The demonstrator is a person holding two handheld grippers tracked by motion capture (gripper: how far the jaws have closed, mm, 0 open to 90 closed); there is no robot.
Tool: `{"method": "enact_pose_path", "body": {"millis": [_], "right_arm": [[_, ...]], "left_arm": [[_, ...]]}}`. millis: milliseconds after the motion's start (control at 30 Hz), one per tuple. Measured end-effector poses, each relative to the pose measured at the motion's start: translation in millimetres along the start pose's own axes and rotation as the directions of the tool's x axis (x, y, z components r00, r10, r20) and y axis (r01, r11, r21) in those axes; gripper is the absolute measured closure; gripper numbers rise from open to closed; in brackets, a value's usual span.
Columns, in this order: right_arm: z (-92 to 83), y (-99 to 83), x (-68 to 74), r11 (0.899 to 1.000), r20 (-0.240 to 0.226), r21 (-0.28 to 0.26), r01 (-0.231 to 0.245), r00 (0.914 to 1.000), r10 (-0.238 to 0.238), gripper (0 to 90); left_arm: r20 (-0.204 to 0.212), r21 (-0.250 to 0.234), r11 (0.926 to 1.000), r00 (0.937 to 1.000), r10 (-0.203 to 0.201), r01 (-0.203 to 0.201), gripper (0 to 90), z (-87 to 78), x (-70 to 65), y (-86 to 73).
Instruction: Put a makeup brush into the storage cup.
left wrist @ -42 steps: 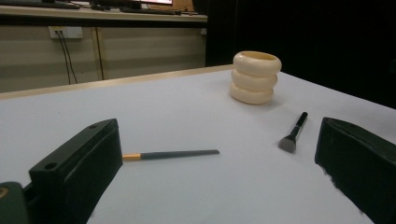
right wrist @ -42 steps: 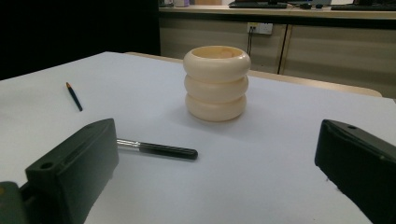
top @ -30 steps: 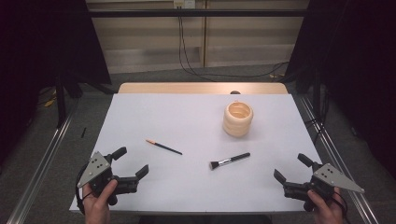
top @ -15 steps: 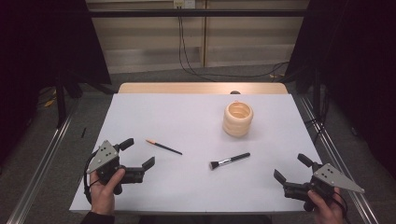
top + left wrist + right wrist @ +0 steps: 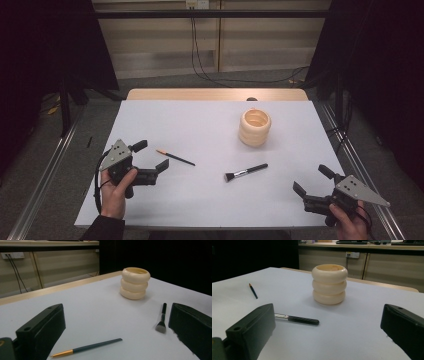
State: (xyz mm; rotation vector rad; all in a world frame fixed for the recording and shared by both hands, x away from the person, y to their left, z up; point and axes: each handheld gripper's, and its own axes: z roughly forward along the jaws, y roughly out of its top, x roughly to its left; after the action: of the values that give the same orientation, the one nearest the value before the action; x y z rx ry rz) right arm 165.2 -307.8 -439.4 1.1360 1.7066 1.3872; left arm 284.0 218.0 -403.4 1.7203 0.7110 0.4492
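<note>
High view: fixed above the near edge, facing forward and down, far enough to take in the whole worktop (image 5: 210, 125).
Left gripper view: low over the near left of the worktop, looking between own jaws toward the far right, close to the thin brush (image 5: 87, 347).
Right gripper view: low at the near right, facing far and left, close to the surface.
Shared: ringed cream holder (image 5: 255, 127), makeup brush (image 5: 245, 172) and thin brush in all three.
</note>
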Motion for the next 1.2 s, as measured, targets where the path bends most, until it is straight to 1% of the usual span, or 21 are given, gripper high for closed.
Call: {"method": "enact_pose_path", "body": {"millis": [67,100,133,167,200,267,333,367,467,500,533,600,667,767,833,900,967,1067,1100,1133,1200], "right_arm": [[-0.1,0.1,-0.1,1.000,0.000,0.000,0.002,1.0000,-0.002,0.0],[-0.1,0.1,-0.1,1.000,0.000,0.000,0.002,1.0000,-0.002,0.0],[-0.4,0.0,-0.1,1.000,0.002,0.001,0.000,1.0000,0.000,0.0],[-0.4,0.0,-0.2,1.000,0.004,0.001,-0.001,1.0000,0.001,0.0],[-0.6,0.1,-0.4,1.000,0.000,0.002,-0.002,1.0000,0.002,0.0],[0.1,0.0,0.0,1.000,0.006,0.000,-0.004,1.0000,0.004,0.0],[0.0,0.0,-0.1,1.000,-0.002,0.006,-0.010,0.9999,0.010,0.0],[-0.1,-0.1,0.0,1.000,-0.001,0.004,-0.015,0.9999,0.015,0.0],[-0.3,-0.1,0.0,1.000,-0.003,0.005,-0.021,0.9998,0.021,0.0],[-0.3,-0.2,-0.1,1.000,0.001,0.002,-0.025,0.9997,0.025,0.0],[-0.3,-0.2,-0.3,1.000,0.000,0.003,-0.022,0.9998,0.022,0.0],[-0.5,-0.3,-0.2,1.000,0.001,-0.001,-0.019,0.9998,0.019,0.0],[-0.6,-0.2,-0.1,1.000,-0.003,0.001,-0.014,0.9999,0.014,0.0],[-0.2,-0.1,0.3,1.000,-0.003,-0.001,-0.011,0.9999,0.011,0.0],[0.2,-0.1,0.9,1.000,-0.009,-0.003,-0.005,1.0000,0.005,0.0],[0.1,-0.2,0.8,1.000,-0.007,-0.001,-0.006,1.0000,0.006,0.0],[-0.1,-0.1,0.6,1.000,-0.006,0.002,-0.006,1.0000,0.006,0.0],[-0.2,-0.2,0.6,1.000,-0.005,0.002,-0.008,1.0000,0.008,0.0],[-0.1,-0.1,0.6,1.000,-0.008,0.001,-0.007,0.9999,0.007,0.0],[0.3,-0.2,0.8,1.000,-0.006,-0.001,-0.006,1.0000,0.006,0.0],[0.6,-0.1,0.6,1.000,-0.006,-0.003,0.001,1.0000,-0.001,0.0]], "left_arm": [[-0.006,0.004,1.0000,1.0000,0.002,-0.002,0.8,3.6,1.6,3.0],[0.009,-0.003,1.0000,0.9999,-0.008,0.008,0.8,5.9,3.1,3.8],[-0.008,0.008,1.0000,1.0000,-0.005,0.005,0.8,7.6,3.5,5.1],[0.006,0.010,0.9999,1.0000,-0.004,0.004,0.8,9.6,4.6,6.0],[-0.005,0.022,0.9998,1.0000,0.005,-0.005,0.8,11.1,5.2,7.7],[0.026,0.023,0.9997,0.9997,-0.004,0.003,0.8,15.2,7.5,11.4],[0.021,0.040,0.9992,0.9998,0.000,-0.001,1.0,17.6,7.0,16.5],[0.029,0.050,0.9987,0.9995,0.012,-0.013,1.0,18.6,7.6,19.1],[0.055,0.060,0.9981,0.9985,0.006,-0.009,1.0,23.3,10.0,24.3],[0.046,0.075,0.9970,0.9989,0.012,-0.016,1.0,24.9,10.2,25.4],[0.066,0.078,0.9969,0.9977,0.010,-0.015,1.0,26.9,11.5,25.4],[0.044,0.109,0.9938,0.9989,0.017,-0.021,1.0,30.3,12.3,26.0],[0.065,0.119,0.9926,0.9977,0.017,-0.025,1.1,34.6,16.4,26.2],[0.051,0.143,0.9888,0.9981,0.034,-0.041,1.3,39.8,20.6,28.9],[0.044,0.149,0.9885,0.9989,0.018,-0.025,1.3,41.8,24.6,29.3],[0.042,0.167,0.9856,0.9990,0.017,-0.024,1.4,43.4,30.3,27.5],[0.017,0.194,0.9806,0.9996,0.024,-0.027,1.3,45.5,34.4,25.4],[0.012,0.205,0.9786,0.9997,0.020,-0.022,1.5,48.3,41.3,24.2],[-0.001,0.218,0.9756,0.9997,0.025,-0.024,1.5,49.3,43.0,25.0],[0.001,0.237,0.9708,0.9992,0.040,-0.039,1.5,50.7,45.2,26.5],[0.001,0.253,0.9663,0.9987,0.051,-0.050,1.6,53.0,48.5,30.4]]}}
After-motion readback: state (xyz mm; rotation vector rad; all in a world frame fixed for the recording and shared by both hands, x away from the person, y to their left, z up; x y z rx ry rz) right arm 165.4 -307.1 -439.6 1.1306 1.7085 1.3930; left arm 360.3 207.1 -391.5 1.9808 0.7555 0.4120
